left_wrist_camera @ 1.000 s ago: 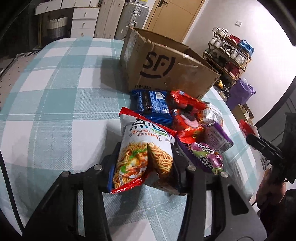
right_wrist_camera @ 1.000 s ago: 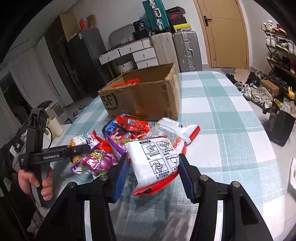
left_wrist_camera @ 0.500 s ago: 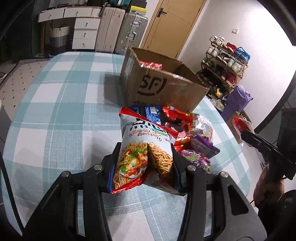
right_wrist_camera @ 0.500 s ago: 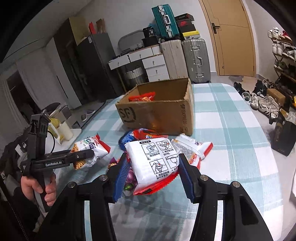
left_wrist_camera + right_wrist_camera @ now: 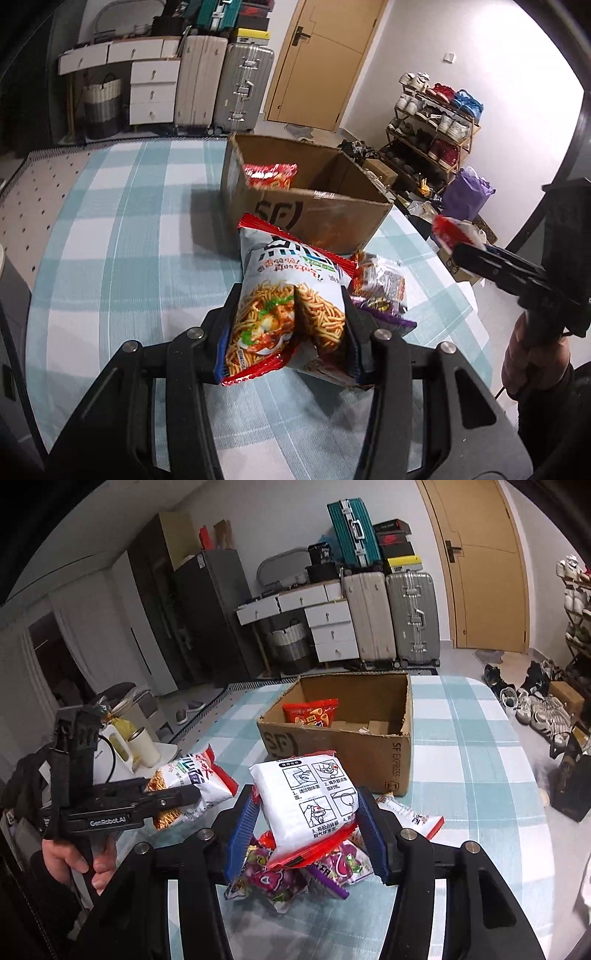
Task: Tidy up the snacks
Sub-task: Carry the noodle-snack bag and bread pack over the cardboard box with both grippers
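Both packets lifted higher than a second ago.
The left gripper (image 5: pixel 290 325) pinches the noodle-snack bag (image 5: pixel 291 291) upright; the right gripper (image 5: pixel 308 825) clamps the white packet (image 5: pixel 308 805), its long axis tilted.

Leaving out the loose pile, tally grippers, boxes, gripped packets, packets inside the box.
Black two-finger grippers: 2, left gripper, right gripper
Brown cardboard box: 1
Gripped packets: 2, noodle-print snack packet, white instruction-print packet
Red snack packet inside box: 1
Total: 6

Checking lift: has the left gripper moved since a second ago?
Yes. The left gripper has risen with its noodle bag; the box now shows its inside.
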Demonstrator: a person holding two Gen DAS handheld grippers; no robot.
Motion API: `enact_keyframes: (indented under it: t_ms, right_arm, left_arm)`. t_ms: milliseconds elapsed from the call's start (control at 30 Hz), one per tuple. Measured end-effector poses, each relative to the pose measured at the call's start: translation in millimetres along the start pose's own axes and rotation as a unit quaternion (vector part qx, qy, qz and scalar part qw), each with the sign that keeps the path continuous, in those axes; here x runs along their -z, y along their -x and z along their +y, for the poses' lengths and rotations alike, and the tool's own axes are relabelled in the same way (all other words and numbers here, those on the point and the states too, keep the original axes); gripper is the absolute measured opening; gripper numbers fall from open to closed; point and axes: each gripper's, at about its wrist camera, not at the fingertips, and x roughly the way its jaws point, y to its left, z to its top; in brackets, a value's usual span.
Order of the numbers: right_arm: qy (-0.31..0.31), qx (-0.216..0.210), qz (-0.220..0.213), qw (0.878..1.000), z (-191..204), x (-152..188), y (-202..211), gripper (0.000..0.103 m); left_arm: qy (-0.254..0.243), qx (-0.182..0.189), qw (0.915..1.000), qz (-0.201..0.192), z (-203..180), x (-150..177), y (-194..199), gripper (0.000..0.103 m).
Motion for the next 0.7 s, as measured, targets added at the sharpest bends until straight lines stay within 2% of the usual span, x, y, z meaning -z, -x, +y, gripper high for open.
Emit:
enact_keyframes:
  t_ms: [333, 467, 700]
  right_arm:
    - [0.010, -0.002, 0.003, 1.000, -2, -34, -20, 0.054]
    - [0.032, 0.000, -0.005, 0.999, -3, -53, -27, 0.054]
    - [0.032, 0.002, -0.003, 0.999, -18, -87, -45, 0.054]
  left_arm:
    - [-0.014, 0.021, 0.9997, -0.006, -15, -40, -9, 0.044]
    - [-0.021, 0.027, 0.9994, -0.006, -20, -63, -17, 0.044]
    - [-0.037, 0.027, 0.9989, -0.001, -29, -103, -35, 0.044]
